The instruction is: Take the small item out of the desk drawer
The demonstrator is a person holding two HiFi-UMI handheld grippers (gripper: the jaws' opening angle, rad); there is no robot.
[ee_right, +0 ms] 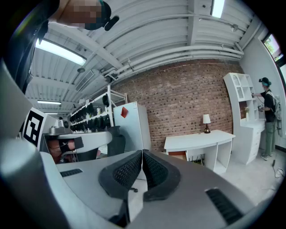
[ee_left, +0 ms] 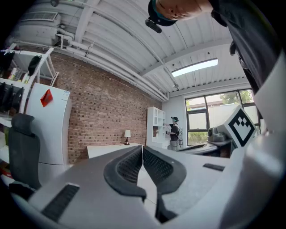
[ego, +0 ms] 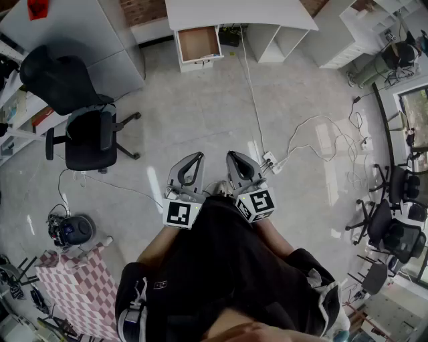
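Two grippers, side by side: left gripper [ego: 198, 156] and right gripper [ego: 231, 155], jaws of both pressed together, nothing between. One white desk [ego: 241, 13] well ahead. Its one drawer [ego: 198, 44] is pulled out. Small item inside not discernible.

**Head view.** The person is holding both grippers side by side at the lower centre of the frame, just ahead of the torso [ego: 221, 267]. The left gripper [ego: 198, 156] is lying left of centre, its left marker cube [ego: 182, 214] at the body end. The right gripper [ego: 231, 155] is lying just beside it, its right marker cube [ego: 257, 204] likewise at the rear. Both are pointing toward the top of the frame, converging slightly at the tips. The left forearm [ego: 155, 248] and right forearm [ego: 279, 239] are reaching in from below.

**Gripper views.** Each gripper is being held nearly level, its jaws closing pad against pad.
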